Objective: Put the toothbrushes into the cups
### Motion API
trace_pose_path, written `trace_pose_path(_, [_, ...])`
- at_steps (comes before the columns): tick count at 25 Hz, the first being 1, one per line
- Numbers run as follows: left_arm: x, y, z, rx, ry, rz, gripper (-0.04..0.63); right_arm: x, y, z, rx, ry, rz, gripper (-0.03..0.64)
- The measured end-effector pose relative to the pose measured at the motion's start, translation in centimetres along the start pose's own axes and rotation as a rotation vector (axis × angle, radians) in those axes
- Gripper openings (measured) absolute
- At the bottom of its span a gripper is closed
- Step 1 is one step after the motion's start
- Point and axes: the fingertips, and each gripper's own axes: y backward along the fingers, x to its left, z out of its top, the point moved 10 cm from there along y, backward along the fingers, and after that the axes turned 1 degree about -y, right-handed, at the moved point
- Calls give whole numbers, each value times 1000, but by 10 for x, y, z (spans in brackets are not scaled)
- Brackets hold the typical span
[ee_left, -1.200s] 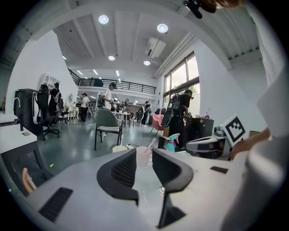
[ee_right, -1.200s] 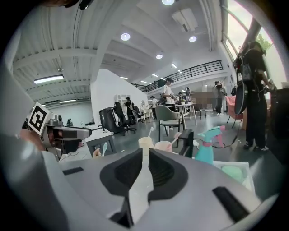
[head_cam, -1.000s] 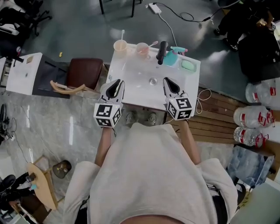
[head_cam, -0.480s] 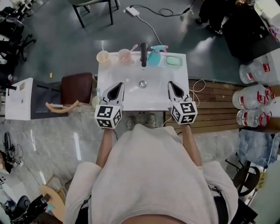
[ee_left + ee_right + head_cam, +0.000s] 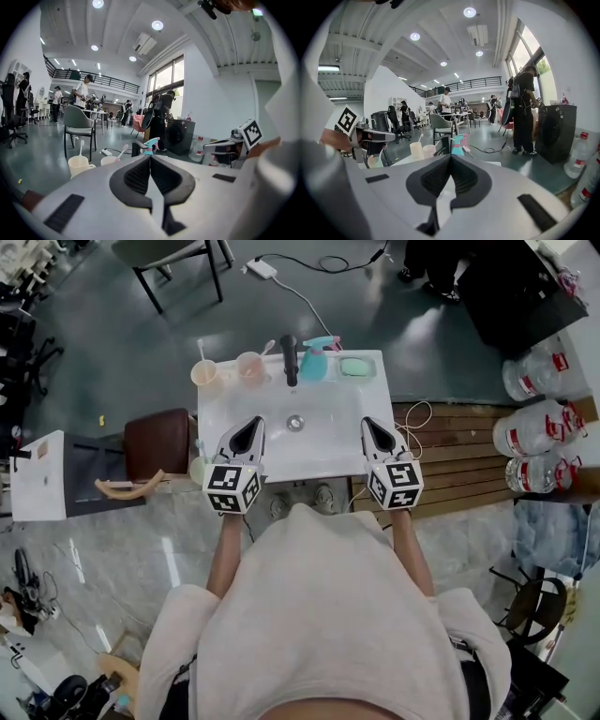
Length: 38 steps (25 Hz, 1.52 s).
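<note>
Two cups stand on the back left rim of the white sink (image 5: pixel 281 451). The cream cup (image 5: pixel 204 374) holds a white toothbrush (image 5: pixel 80 147), and the pink cup (image 5: pixel 249 367) holds a pink toothbrush (image 5: pixel 123 151). My left gripper (image 5: pixel 251 425) hovers over the basin's front left, shut and empty. My right gripper (image 5: pixel 372 426) hovers over the front right, also shut and empty. In the left gripper view the shut left gripper (image 5: pixel 150 157) points toward the cream cup (image 5: pixel 78 165) and the pink cup (image 5: pixel 110 160). The right gripper (image 5: pixel 450 157) points toward the cream cup (image 5: pixel 416 150).
A black faucet (image 5: pixel 289 360), a teal spray bottle (image 5: pixel 314 360) and a green soap dish (image 5: pixel 357 367) line the sink's back rim. A pale green cup (image 5: pixel 197 470) sits left of the sink by a brown stool (image 5: pixel 159 442). Water jugs (image 5: pixel 534 427) stand at the right.
Both grippers have shifted to the right relative to the sink: the left tip is now nearer the drain and the right tip farther from it. The whole view has swung.
</note>
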Motion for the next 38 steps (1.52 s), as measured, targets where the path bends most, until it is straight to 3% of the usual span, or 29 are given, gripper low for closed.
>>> trace_pose_path(38, [6, -2, -2, 14, 8, 13, 12, 4, -12, 1, 9, -1, 23, -2])
